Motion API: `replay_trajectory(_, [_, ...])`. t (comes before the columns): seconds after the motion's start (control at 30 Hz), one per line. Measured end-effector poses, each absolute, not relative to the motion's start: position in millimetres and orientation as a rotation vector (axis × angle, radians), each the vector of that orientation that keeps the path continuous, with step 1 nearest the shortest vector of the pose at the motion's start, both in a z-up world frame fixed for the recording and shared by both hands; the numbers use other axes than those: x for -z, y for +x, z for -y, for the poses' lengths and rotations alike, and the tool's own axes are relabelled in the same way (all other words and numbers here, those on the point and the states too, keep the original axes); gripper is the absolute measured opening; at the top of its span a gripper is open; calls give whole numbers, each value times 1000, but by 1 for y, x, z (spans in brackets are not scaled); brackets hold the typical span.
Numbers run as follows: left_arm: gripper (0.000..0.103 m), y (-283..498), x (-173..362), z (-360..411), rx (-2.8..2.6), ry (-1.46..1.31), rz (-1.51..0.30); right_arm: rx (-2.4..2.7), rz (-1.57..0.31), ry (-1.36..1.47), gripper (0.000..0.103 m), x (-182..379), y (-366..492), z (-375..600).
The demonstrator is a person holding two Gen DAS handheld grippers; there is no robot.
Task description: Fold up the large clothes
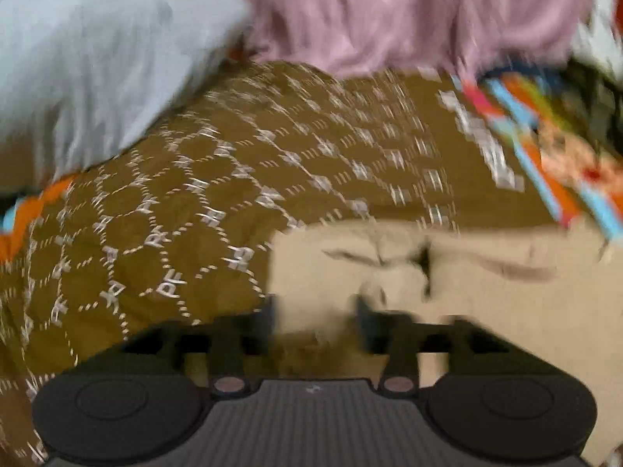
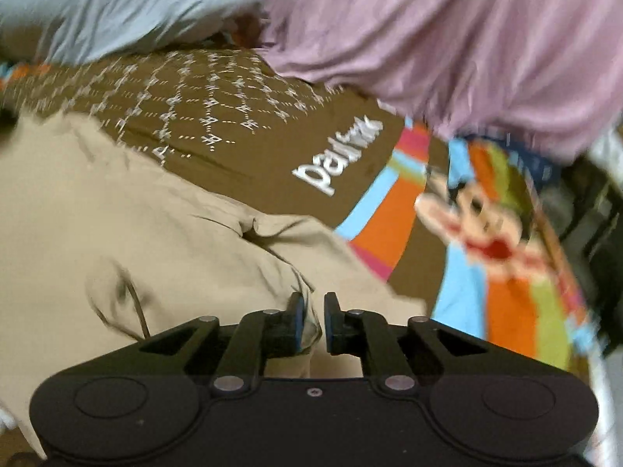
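A beige garment (image 1: 447, 292) (image 2: 136, 214) lies spread and creased on a brown patterned bedcover (image 1: 233, 175) (image 2: 233, 116). In the left wrist view, which is blurred, my left gripper (image 1: 315, 311) hangs over the garment's left edge. Its jaws stand wide apart with nothing held between them. In the right wrist view my right gripper (image 2: 314, 317) is low over the garment's right edge. Its pads are a narrow gap apart, and beige cloth shows in that gap. The pads do not visibly press on the cloth.
A grey-blue pillow (image 1: 78, 58) (image 2: 117, 0) lies at the far left. A pink cloth (image 1: 389, 7) (image 2: 467, 39) is bunched at the far side. To the right the cover carries a bright cartoon print (image 1: 545, 148) (image 2: 486, 214). Dark furniture (image 2: 599, 214) stands past the bed's right edge.
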State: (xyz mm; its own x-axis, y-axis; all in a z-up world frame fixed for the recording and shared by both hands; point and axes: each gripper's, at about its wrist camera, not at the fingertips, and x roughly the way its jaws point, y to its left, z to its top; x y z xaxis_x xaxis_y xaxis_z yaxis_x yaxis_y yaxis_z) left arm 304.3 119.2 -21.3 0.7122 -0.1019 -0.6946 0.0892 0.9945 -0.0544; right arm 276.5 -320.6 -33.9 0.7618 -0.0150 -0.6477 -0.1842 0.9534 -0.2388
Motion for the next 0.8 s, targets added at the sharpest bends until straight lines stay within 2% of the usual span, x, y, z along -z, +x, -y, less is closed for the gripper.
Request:
replay_trajectory(0.03, [88,296,15,-133,104,-65,-725,-112,-693,-236,19,32,275,326])
replay_trajectory(0.07, [94,290,10,-145,98,-102,-686,-129,-678,-179,26,28,272,334])
replay_trajectory(0.1, [94,282,4,-156,95,-132,-655,-139,-656,-132,37,23,266,341])
replay_trajectory(0.13, [95,274,-2,-166,99,-156,-641,-143,-631,-103,43,17,260,346])
replay_trajectory(0.2, [98,256,-7,-181,93,-188,-629,-148,-574,-65,69,4,243,356])
replay_trajectory(0.3, [98,221,0,-195,69,-222,-648,-166,-493,-45,90,-11,206,366])
replay_trajectory(0.4, [98,187,20,-200,14,-268,-729,-178,-450,-54,102,-15,166,371])
replay_trajectory(0.53, [91,159,52,-203,12,-394,-799,-148,-485,-178,102,6,121,359])
replay_trajectory(0.63, [83,152,69,-203,17,-441,-843,-115,-496,-250,101,26,105,348])
replay_trajectory(0.67, [78,152,69,-203,19,-430,-843,-102,-503,-266,97,32,103,345])
replay_trajectory(0.73, [63,153,71,-205,44,-430,-843,-78,-518,-301,89,44,104,341])
replay_trajectory(0.8, [37,157,76,-207,68,-457,-859,-64,-529,-315,70,52,110,339])
